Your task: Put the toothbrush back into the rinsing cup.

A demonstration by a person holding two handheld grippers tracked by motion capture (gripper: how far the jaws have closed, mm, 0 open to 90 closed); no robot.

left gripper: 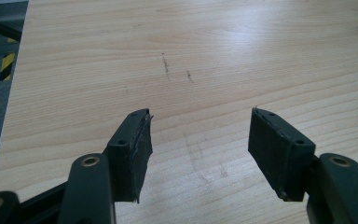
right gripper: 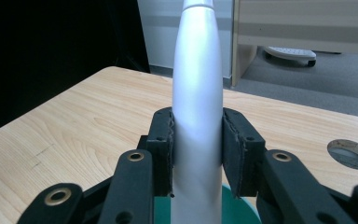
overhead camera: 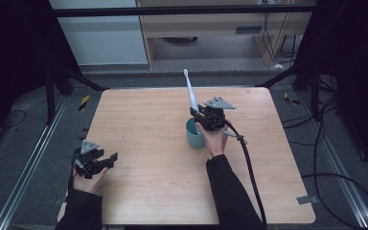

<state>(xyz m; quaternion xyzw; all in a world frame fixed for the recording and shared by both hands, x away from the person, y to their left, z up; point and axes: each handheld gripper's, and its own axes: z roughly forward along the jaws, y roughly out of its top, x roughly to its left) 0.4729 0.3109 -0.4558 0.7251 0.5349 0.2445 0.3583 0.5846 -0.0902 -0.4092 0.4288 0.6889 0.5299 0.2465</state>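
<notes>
The wooden table (overhead camera: pixel 143 191) carries everything here. A teal cup (overhead camera: pixel 193 134) stands on it a little right of the middle, well in from every edge and somewhat nearer the far edge than the near one. In the right gripper view a round cable hole (right gripper: pixel 352 154) shows in the tabletop toward the far right.

The right gripper (overhead camera: pixel 202 120) hangs directly over the cup, its hand coming in from the near edge and a black cable trailing back toward the near right corner. Its two black pads are pressed against opposite sides of a white electric toothbrush (overhead camera: pixel 189 93), gripping the thick handle partway up. The toothbrush stands nearly upright, tilted slightly to the left in the high view, brush head up and toward the far edge. Its lower end reaches down into the mouth of the cup (right gripper: pixel 240 210), whose teal rim shows just under the jaws in the right gripper view (right gripper: pixel 197 154).

The left gripper (overhead camera: pixel 109 160) sits low near the near left corner of the table, well apart from the cup. Its jaws stand wide with bare tabletop between them (left gripper: pixel 198 149), holding and touching nothing.
</notes>
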